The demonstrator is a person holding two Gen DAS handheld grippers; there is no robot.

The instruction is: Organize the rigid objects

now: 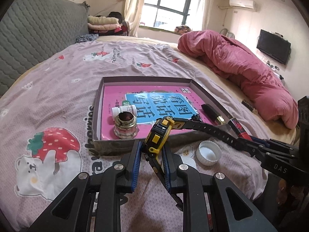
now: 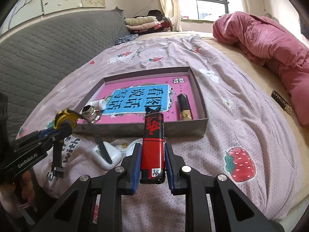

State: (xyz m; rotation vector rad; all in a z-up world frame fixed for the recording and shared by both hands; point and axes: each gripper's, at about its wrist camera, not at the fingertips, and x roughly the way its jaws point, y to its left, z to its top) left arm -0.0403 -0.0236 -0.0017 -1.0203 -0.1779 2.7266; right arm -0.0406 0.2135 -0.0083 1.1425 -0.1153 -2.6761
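Fingers of the left gripper (image 1: 151, 150) clamped a yellow-and-black watch (image 1: 159, 135) at lower centre. Right gripper (image 2: 151, 162) grasped a red lighter (image 2: 153, 145), below the box (image 2: 173, 124) at mid-frame.

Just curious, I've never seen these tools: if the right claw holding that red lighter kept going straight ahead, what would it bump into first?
Probably the near wall of the shallow box: the right claw points the red lighter at it. Depth is unclear; held high enough, it might clear the wall and reach the pink book.

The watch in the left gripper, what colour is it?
Yellow and black watch, seen best in the left wrist view.
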